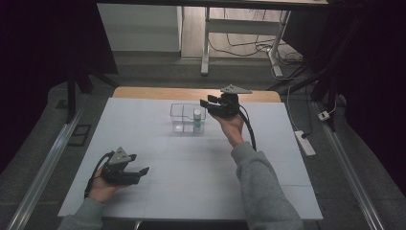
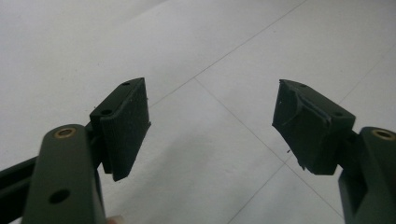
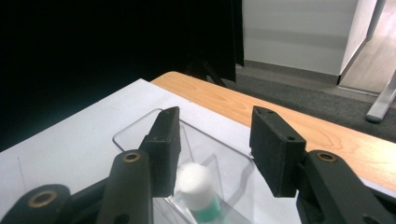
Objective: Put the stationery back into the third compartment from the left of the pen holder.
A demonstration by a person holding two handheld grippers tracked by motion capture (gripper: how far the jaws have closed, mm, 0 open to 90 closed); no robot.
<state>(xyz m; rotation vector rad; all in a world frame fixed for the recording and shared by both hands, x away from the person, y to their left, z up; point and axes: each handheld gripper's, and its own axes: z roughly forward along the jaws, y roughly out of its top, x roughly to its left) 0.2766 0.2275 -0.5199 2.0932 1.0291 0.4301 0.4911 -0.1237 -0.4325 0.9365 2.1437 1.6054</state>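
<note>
A clear plastic box (image 1: 184,116) stands on the white table sheet (image 1: 158,158) toward the far middle. A small bottle (image 1: 197,120) with a white cap and green label stands upright in its right part. My right gripper (image 1: 207,105) hovers just right of and above the box, open, nothing between its jaws. In the right gripper view the bottle's cap (image 3: 195,179) sits below and between the open jaws of the right gripper (image 3: 215,140), over the box (image 3: 140,130). My left gripper (image 1: 139,165) rests low at the near left, open and empty; the left gripper (image 2: 212,123) faces bare sheet.
The wooden table edge (image 1: 191,92) runs behind the sheet. Beyond it stand desk legs (image 1: 206,43) and floor cables. A power strip (image 1: 304,143) lies on the floor at the right. Dark curtains flank both sides.
</note>
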